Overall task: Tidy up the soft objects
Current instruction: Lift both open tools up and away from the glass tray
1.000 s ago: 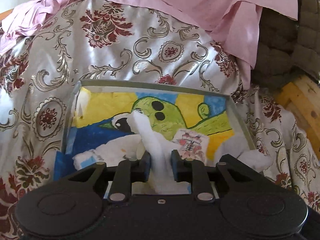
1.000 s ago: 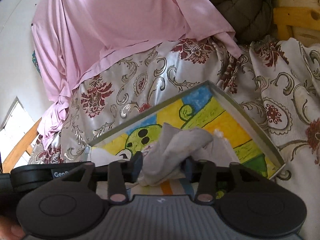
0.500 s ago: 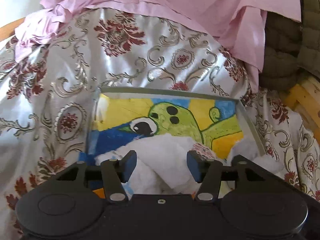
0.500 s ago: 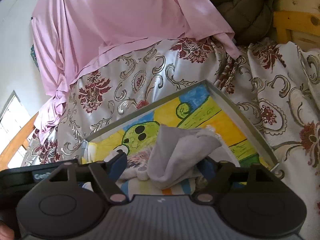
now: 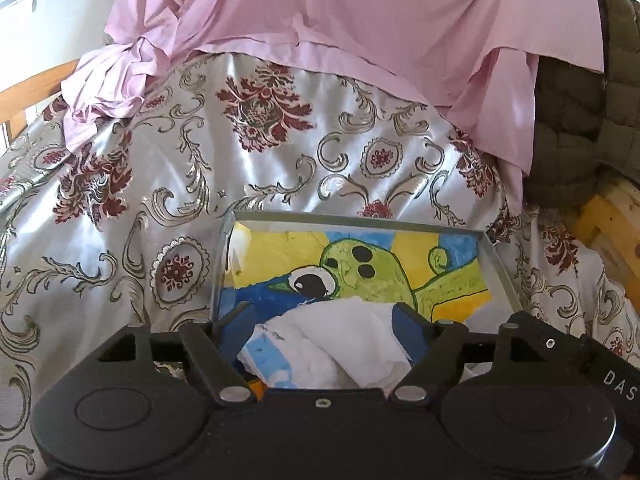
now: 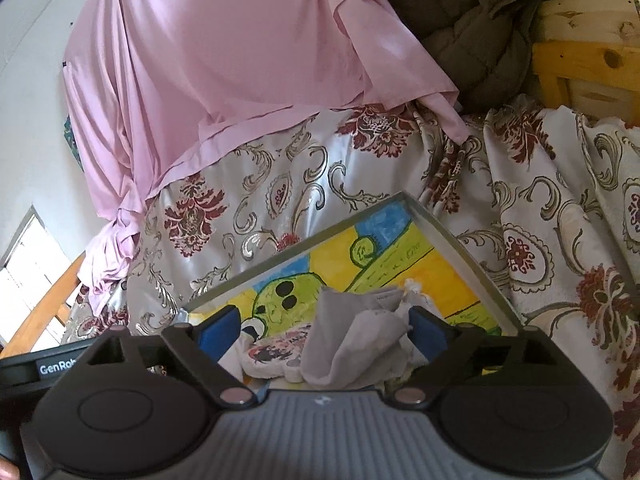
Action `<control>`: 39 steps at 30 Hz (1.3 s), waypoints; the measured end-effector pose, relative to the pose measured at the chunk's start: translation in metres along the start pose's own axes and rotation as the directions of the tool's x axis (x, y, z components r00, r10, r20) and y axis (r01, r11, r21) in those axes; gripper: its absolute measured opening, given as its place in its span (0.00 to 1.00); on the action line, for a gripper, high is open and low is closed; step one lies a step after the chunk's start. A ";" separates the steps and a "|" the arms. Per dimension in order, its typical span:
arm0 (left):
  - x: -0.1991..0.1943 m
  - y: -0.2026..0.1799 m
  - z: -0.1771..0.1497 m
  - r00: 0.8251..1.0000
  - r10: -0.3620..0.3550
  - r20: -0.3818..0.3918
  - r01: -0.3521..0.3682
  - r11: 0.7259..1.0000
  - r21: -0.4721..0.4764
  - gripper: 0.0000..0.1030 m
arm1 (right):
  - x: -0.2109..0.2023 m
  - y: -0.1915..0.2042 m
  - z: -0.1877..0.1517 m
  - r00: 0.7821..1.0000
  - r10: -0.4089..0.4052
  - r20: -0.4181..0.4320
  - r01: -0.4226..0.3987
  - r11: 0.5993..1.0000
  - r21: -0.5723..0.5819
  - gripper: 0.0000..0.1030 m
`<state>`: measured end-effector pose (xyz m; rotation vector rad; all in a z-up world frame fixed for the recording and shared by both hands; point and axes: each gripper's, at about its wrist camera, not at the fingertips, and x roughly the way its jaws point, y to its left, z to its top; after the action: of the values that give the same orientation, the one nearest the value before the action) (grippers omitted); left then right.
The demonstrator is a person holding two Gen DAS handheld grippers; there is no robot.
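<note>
Cloths lie heaped in a shallow tray lined with a bright cartoon drawing, set on a floral satin spread under a draped pink sheet.

At left, the left gripper stands with its jaws apart, having just been opening; a crumpled white cloth with a pale blue edge sits between the blue pads, loose, with no pad seen pressing it. At right, the right gripper is likewise spread wide, its jaws having just been opening around a grey cloth that slumps free beside a small patterned piece. The grey cloth's right edge lies close against one pad, and whether it touches cannot be told.

Both pieces appear to be let go inside the tray, so the step in hand looks like the release. Doing it well probably means drawing each tool straight up and back with the jaws kept wide, so no fold snags on a pad and gets dragged over the low rim. Light fabric like this tends to cling and spring open, and a check that nothing hangs outside the tray would be wise before reaching for anything else.

Readable lettering is sparse: "GenRob", cut off, on the black tool at the lower left of the right view, and "DAS", also cut off, on the body in the left view. Small handwriting on the drawing is too faint to read.
</note>
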<state>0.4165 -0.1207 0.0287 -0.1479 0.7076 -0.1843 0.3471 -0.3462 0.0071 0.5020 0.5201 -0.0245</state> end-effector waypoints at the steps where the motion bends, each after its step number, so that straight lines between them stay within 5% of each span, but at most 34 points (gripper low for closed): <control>1: -0.002 0.000 0.000 1.000 0.001 0.003 -0.001 1.000 -0.002 0.77 | -0.002 0.000 0.001 1.000 0.000 0.003 0.000 1.000 0.002 0.94; 21: -0.063 -0.006 0.003 0.997 0.009 0.079 -0.009 1.000 -0.002 0.98 | -0.054 0.005 0.010 0.997 0.003 0.081 -0.003 1.000 0.005 1.00; 39: -0.136 0.006 -0.036 0.981 0.042 0.189 -0.035 0.998 -0.043 0.99 | -0.126 0.017 -0.011 0.986 -0.030 0.164 0.041 0.997 -0.065 1.00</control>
<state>0.2929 -0.0876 0.0863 -0.1869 0.5237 -0.1172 0.2346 -0.3386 0.0673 0.4201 0.3686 -0.0810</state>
